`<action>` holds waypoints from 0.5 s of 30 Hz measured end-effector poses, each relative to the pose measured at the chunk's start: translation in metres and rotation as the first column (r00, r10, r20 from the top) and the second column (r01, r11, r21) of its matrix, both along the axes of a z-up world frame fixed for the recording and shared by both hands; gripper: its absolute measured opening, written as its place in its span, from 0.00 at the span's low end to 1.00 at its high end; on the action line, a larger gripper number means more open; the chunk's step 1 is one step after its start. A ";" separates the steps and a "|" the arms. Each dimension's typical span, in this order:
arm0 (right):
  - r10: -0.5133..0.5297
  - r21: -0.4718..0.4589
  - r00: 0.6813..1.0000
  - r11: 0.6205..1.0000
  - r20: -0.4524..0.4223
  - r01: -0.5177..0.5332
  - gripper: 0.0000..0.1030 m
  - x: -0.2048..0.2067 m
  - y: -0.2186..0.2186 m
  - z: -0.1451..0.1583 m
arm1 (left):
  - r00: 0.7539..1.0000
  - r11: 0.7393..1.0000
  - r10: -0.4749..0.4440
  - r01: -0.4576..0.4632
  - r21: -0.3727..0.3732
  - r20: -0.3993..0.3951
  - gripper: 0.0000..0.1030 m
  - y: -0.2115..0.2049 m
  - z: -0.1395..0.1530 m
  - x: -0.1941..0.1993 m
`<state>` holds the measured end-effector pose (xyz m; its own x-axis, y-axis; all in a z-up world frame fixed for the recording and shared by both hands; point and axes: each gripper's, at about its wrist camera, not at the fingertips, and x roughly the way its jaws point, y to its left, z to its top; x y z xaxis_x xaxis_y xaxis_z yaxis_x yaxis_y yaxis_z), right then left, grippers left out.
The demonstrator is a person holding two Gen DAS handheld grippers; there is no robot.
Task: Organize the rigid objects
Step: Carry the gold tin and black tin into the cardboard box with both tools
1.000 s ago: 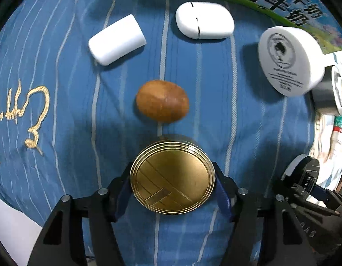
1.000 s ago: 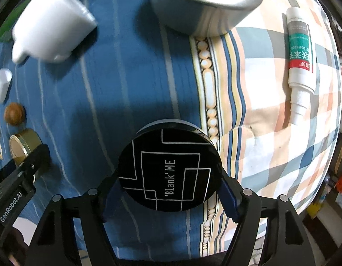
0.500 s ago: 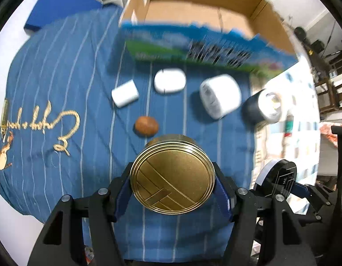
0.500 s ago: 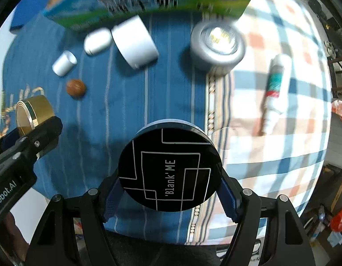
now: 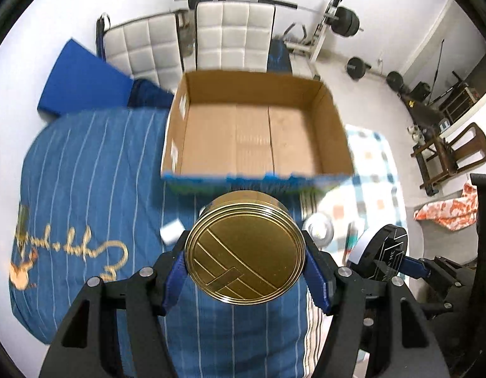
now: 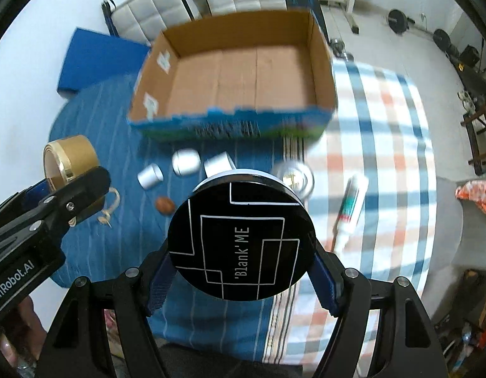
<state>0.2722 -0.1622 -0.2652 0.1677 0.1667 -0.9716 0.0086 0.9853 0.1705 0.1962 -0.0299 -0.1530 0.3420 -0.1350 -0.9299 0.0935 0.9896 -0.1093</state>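
Above the blue striped bedspread, the left gripper pinches a gold round tin; the right gripper clamps a black 'Blank' ME tin — both held short of the open cardboard box.

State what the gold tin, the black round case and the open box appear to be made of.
Gold tin: likely polished metal, given its mirror sheen and embossed lines.
Black round case: glossy black lid, plastic or lacquered metal, cannot tell; printed white lines and lettering.
Open box: corrugated cardboard, matte brown inside, printed blue and green outside.
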 end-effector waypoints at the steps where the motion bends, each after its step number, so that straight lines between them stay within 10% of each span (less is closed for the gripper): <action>1: 0.000 0.006 1.000 1.000 0.015 0.000 0.74 0.006 -0.001 0.008 | 1.000 1.000 0.000 0.000 -0.003 0.011 0.61 0.000 0.005 0.006; 15: 0.016 -0.002 0.996 1.000 0.090 -0.016 0.74 0.135 -0.009 0.015 | 0.999 0.998 0.037 -0.037 -0.057 -0.011 0.61 -0.013 -0.003 0.135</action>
